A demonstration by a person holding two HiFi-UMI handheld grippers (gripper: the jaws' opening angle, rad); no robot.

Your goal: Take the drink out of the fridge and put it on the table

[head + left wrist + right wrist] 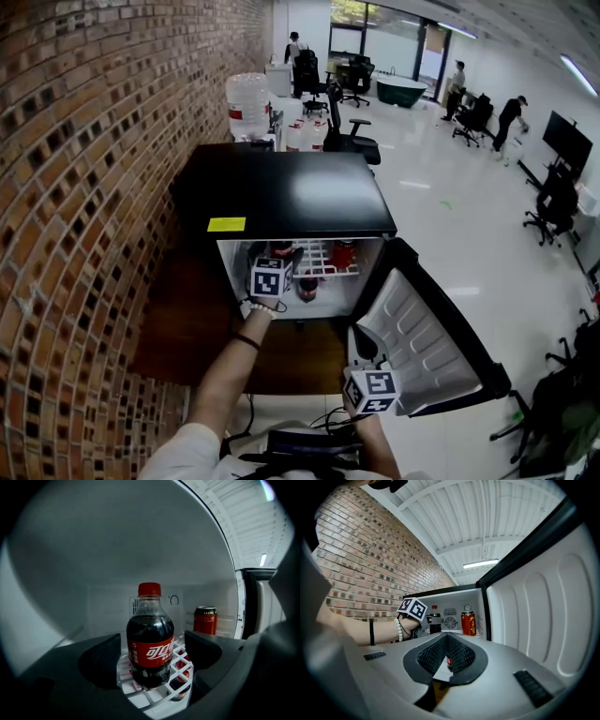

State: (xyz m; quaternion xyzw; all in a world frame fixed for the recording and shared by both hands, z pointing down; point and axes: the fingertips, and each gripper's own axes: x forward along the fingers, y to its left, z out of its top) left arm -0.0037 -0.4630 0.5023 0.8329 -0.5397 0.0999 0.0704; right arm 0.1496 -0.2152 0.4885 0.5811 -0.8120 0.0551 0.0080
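Left gripper (pixel 151 654) reaches into the open fridge (pixel 281 192). We see its jaws standing apart with the cola bottle (pixel 150 637) upright between them. A gap shows on either side of the bottle, so nothing is clamped. That bottle stands on the white wire shelf (pixel 180 654) at the centre of the left gripper view. A red can (pixel 205 619) stands farther back, to its right in the frame. Our right gripper (pixel 447 638) hangs at the lower middle of the head view, in front of the swung-open door (pixel 422 337), its jaws together at the tips on nothing.
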